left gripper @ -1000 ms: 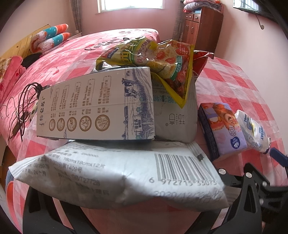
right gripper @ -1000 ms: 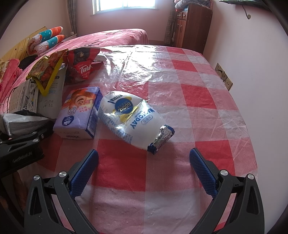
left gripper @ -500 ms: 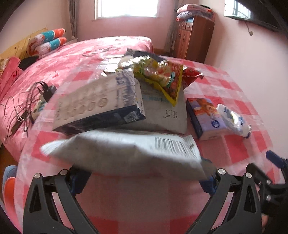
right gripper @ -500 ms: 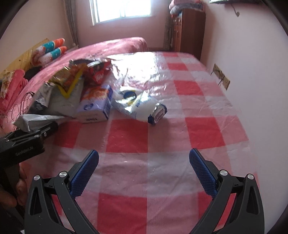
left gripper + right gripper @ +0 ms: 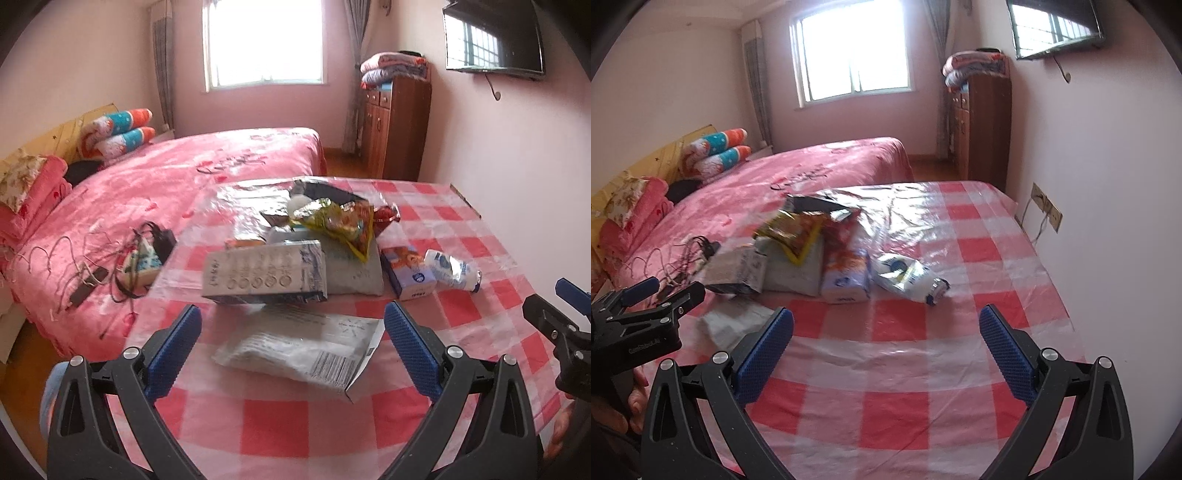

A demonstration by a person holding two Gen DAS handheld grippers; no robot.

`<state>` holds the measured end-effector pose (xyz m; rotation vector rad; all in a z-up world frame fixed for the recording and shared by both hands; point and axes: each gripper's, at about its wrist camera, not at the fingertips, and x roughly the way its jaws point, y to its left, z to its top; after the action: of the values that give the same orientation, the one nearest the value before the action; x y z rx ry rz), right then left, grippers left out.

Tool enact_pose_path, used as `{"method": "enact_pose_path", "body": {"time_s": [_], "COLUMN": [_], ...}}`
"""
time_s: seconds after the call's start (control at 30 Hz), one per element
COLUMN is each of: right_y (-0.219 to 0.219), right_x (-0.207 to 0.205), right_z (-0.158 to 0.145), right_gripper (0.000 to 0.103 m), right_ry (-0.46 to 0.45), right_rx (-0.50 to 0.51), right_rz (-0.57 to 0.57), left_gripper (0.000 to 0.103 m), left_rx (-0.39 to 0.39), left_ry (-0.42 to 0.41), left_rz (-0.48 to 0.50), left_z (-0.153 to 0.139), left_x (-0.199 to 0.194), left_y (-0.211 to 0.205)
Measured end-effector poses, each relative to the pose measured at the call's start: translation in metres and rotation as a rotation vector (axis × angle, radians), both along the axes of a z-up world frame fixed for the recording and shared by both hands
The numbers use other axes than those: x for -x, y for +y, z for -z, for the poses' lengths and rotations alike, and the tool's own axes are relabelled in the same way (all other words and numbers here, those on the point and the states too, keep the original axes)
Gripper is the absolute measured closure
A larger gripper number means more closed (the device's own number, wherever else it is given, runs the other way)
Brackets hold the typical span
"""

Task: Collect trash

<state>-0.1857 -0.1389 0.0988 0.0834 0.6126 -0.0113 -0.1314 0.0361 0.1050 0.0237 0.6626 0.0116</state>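
left gripper fingers wide, empty | right gripper fingers wide, empty | grey packet lay loose on tabletop, wrapper pile at 12 o'clock | nothing collected, all trash left

Pink walls all around, with 1 bright window on the far wall flanked by grey curtains, so the daylight is pretty washed out. A big bed with a pink-red cover and a wooden headboard takes up the left, rolled pillows stacked at its head. On the right there's a brown wooden cabinet with folded blankets on top, a wall-mounted TV, and a wall socket.
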Motion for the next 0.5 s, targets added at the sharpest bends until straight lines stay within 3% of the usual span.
{"method": "enact_pose_path", "body": {"time_s": [0.5], "right_y": [0.035], "right_x": [0.035], "right_z": [-0.042], "right_gripper": [0.004], "right_ry": [-0.141], "right_rx": [0.069], "right_rz": [-0.036], "left_gripper": [0.003], "left_rx": [-0.004], "left_ry": [-0.091], "left_rz": [-0.045], "left_z": [-0.029], "left_x": [0.038], "left_y": [0.023]}}
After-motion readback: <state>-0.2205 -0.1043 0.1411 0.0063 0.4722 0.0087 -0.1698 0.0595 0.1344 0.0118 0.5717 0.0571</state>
